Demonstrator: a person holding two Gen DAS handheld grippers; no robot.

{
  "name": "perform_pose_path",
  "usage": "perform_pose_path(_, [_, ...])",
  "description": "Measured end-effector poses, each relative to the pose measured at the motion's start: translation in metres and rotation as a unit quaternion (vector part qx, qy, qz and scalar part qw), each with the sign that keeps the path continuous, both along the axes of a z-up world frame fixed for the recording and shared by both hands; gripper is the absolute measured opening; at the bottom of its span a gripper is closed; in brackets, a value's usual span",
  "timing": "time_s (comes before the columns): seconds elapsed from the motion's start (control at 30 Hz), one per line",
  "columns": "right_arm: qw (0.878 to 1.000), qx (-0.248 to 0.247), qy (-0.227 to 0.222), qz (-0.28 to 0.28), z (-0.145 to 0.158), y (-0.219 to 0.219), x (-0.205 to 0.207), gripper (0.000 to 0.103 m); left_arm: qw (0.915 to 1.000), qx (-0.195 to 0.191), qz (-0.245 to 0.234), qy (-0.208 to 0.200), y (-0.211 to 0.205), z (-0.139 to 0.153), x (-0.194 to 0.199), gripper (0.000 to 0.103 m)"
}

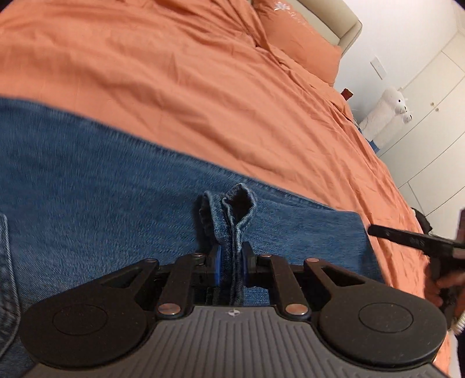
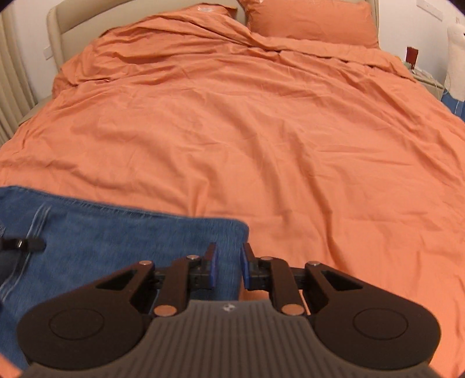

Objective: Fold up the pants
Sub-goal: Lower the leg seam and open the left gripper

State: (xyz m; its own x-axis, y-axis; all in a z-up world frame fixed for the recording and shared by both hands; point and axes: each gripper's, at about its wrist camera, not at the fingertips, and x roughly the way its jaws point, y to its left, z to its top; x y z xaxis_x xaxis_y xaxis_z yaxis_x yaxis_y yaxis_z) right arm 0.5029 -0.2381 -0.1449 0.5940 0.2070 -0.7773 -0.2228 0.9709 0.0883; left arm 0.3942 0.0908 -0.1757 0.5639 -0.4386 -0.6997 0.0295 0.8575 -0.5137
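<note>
Blue denim pants (image 1: 101, 180) lie flat on the orange bed cover (image 1: 189, 72). My left gripper (image 1: 231, 256) is shut on a bunched fold of the pants' hem (image 1: 232, 209), which sticks up between the blue pads. In the right wrist view the pants (image 2: 116, 232) fill the lower left, their corner just ahead of my right gripper (image 2: 229, 261). That gripper is open and empty, hovering over the pants' right edge. The right gripper also shows at the right edge of the left wrist view (image 1: 421, 241). The left gripper's tip shows at the far left of the right wrist view (image 2: 26, 244).
The orange cover (image 2: 247, 116) spreads wide ahead, with pillows (image 2: 314, 20) by the beige headboard (image 2: 58, 26). A nightstand (image 2: 427, 78) and a white plush toy (image 1: 386, 113) stand beside the bed. White cabinet doors (image 1: 436, 122) line the wall.
</note>
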Motion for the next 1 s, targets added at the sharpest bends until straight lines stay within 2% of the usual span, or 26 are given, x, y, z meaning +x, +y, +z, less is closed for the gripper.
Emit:
perform_pose_path(0.1, [1.0, -0.01, 0.013, 0.001, -0.016, 0.006, 0.021, 0.012, 1.0, -0.009, -0.003, 0.004, 0.005, -0.009, 0.001, 0.017])
perform_pose_path(0.17, [1.0, -0.018, 0.023, 0.002, -0.029, 0.008, 0.03, 0.013, 0.9999, -0.003, -0.009, 0.001, 0.006, -0.011, 0.002, 0.022])
perform_pose_path(0.3, [0.999, -0.014, 0.043, -0.012, -0.048, 0.006, 0.04, 0.016, 0.9995, 0.016, -0.025, -0.008, 0.003, -0.008, 0.0, 0.023])
perform_pose_path(0.37, [0.999, -0.006, 0.045, -0.021, -0.047, 0.005, 0.042, 0.016, 0.9994, 0.027, -0.022, -0.007, 0.0, -0.001, -0.001, 0.026])
perform_pose_path(0.43, [0.999, -0.012, 0.036, -0.024, -0.039, 0.005, 0.035, 0.016, 0.9983, 0.055, -0.015, -0.013, -0.006, 0.01, -0.006, 0.031])
perform_pose_path(0.53, [0.999, -0.007, 0.018, -0.033, -0.02, 0.001, 0.006, 0.021, 0.9942, 0.1, -0.012, -0.039, -0.014, 0.029, -0.027, 0.033])
perform_pose_path(0.63, [1.0, -0.01, -0.01, -0.021, -0.002, -0.004, -0.042, 0.021, 0.9904, 0.118, -0.015, -0.071, -0.019, 0.045, -0.053, 0.033])
perform_pose_path(0.7, [0.999, -0.011, -0.03, -0.019, 0.007, -0.008, -0.078, 0.023, 0.9896, 0.114, -0.018, -0.085, -0.023, 0.055, -0.066, 0.033])
perform_pose_path(0.77, [0.998, -0.003, -0.05, -0.027, 0.015, -0.015, -0.114, 0.026, 0.9895, 0.113, -0.022, -0.087, -0.027, 0.058, -0.078, 0.033])
perform_pose_path(0.87, [0.998, 0.002, -0.042, -0.037, 0.016, -0.022, -0.157, 0.027, 0.9865, 0.139, -0.034, -0.079, -0.041, 0.055, -0.083, 0.032])
perform_pose_path(1.0, [0.999, 0.017, -0.024, -0.04, -0.001, -0.018, -0.193, 0.026, 0.9862, 0.151, -0.033, -0.06, -0.05, 0.043, -0.08, 0.027])
